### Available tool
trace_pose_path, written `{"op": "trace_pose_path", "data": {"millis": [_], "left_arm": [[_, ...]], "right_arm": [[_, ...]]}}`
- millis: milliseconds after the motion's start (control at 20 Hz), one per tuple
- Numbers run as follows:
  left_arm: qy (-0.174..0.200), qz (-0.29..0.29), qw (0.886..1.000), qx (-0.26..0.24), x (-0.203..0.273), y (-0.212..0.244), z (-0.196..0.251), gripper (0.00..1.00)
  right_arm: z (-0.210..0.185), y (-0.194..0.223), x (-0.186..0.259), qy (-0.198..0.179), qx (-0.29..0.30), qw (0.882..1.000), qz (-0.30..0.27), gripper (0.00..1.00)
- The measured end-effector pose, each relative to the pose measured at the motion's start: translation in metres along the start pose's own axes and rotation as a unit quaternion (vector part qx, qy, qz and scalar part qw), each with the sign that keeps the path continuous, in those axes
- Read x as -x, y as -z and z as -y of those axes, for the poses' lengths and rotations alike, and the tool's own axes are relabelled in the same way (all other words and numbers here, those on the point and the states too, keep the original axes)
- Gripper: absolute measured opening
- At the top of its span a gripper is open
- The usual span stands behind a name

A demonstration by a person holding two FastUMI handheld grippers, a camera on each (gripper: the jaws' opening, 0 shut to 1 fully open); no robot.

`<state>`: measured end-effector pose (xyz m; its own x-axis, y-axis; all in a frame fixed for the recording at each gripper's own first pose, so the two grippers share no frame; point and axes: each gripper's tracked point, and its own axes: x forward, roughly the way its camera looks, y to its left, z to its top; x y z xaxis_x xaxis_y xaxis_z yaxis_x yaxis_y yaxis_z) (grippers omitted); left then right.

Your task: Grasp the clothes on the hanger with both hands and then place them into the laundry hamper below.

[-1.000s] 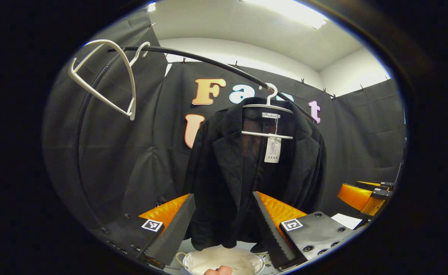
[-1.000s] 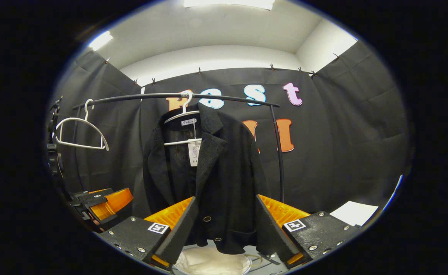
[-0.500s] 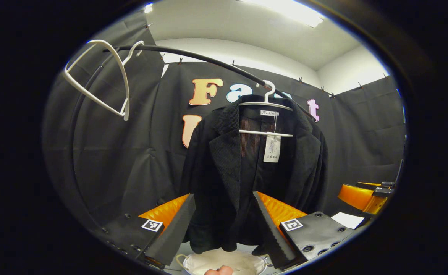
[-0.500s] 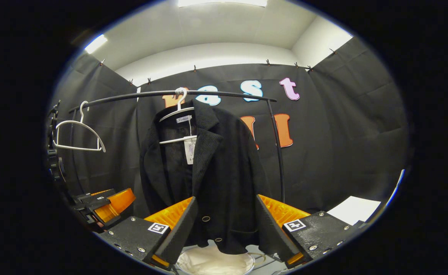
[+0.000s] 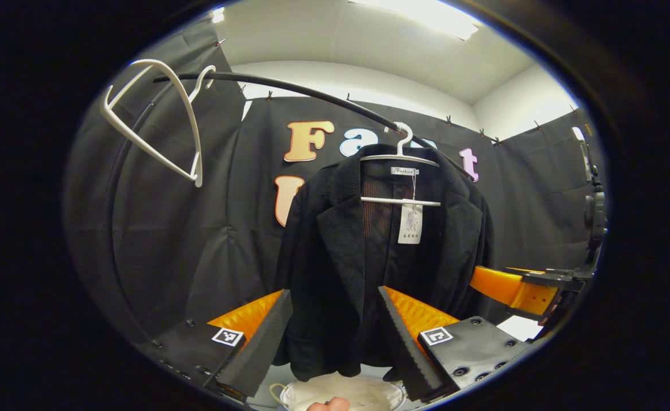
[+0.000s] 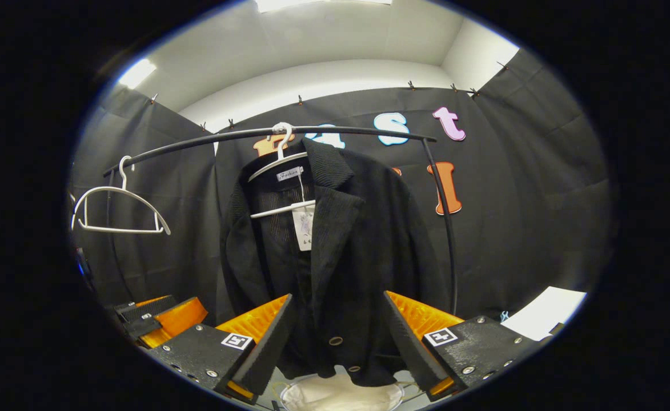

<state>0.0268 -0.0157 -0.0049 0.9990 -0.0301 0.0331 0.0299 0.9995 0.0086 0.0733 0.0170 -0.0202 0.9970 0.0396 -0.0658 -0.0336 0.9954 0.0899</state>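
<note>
rail (image 6: pixel 335 131) spans booth | black jacket (image 5: pixel 369 268) hangs on white hanger (image 5: pixel 400 157) above laundry hamper (image 6: pixel 340 395) | spare hanger (image 6: pixel 119 211) well left | left tool (image 5: pixel 335 337) spread, before jacket | right tool (image 6: pixel 337 342) spread, before jacket hem

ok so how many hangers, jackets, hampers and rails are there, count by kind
hangers: 2, an empty white hanger and the hanger under the jacket
jackets: 1, the black jacket
hampers: 1, the laundry hamper below it
rails: 1, the black rail
total: 5
</note>
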Motion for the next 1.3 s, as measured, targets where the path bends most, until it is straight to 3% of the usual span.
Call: {"op": "trace_pose_path", "data": {"millis": [50,100,200,300,400,450,500,550,600,700,800,900,1100,1250,1300], "left_arm": [[0.003,-0.004,1.000,0.002,-0.006,0.004,0.000,0.93],[0.006,-0.007,1.000,0.004,-0.012,0.006,0.000,0.97],[0.006,-0.007,1.000,0.006,-0.023,0.010,-0.003,0.96],[0.006,-0.012,1.000,0.000,-0.033,0.019,-0.004,0.96],[0.006,-0.012,1.000,-0.003,-0.042,0.025,-0.002,0.97],[0.009,-0.013,1.000,0.002,-0.046,0.030,0.000,0.96],[0.013,-0.015,1.000,0.007,-0.052,0.034,0.003,0.93],[0.016,-0.018,1.000,0.013,-0.057,0.039,0.005,1.00],[0.019,-0.020,0.999,0.018,-0.063,0.043,0.007,1.00],[0.022,-0.021,0.999,0.022,-0.074,0.047,0.011,0.96],[0.028,-0.016,0.999,0.022,-0.087,0.046,0.018,0.93],[0.026,-0.007,0.999,0.019,-0.100,0.043,0.022,0.96],[0.019,0.001,1.000,0.011,-0.131,0.042,0.026,0.93],[-0.006,0.014,1.000,-0.003,-0.150,0.041,0.023,1.00],[-0.014,0.016,1.000,-0.011,-0.153,0.041,0.022,0.97]], "right_arm": [[-0.003,0.001,-0.013,0.000,-0.001,1.000,-0.003,0.99],[-0.005,0.001,-0.025,0.000,-0.001,1.000,-0.003,0.94],[-0.005,0.002,-0.047,0.001,0.000,1.000,-0.004,0.99],[-0.004,0.006,-0.064,0.007,0.005,1.000,-0.009,0.94],[0.001,0.011,-0.077,0.013,0.014,1.000,-0.017,0.99],[0.002,0.013,-0.081,0.015,0.017,1.000,-0.019,0.81],[0.006,0.015,-0.084,0.021,0.020,0.999,-0.020,0.90],[0.008,0.018,-0.085,0.023,0.022,0.999,-0.022,0.70],[0.010,0.020,-0.087,0.025,0.023,0.999,-0.025,0.80],[0.015,0.022,-0.088,0.029,0.031,0.999,-0.028,0.69],[0.027,0.018,-0.085,0.049,0.044,0.998,-0.022,0.36],[0.033,0.015,-0.080,0.056,0.048,0.997,-0.023,0.03],[0.033,0.006,-0.068,0.047,0.055,0.997,-0.023,0.03],[0.031,0.000,-0.060,0.040,0.059,0.997,-0.017,0.03],[0.031,-0.003,-0.058,0.041,0.063,0.997,-0.013,0.03]]}}
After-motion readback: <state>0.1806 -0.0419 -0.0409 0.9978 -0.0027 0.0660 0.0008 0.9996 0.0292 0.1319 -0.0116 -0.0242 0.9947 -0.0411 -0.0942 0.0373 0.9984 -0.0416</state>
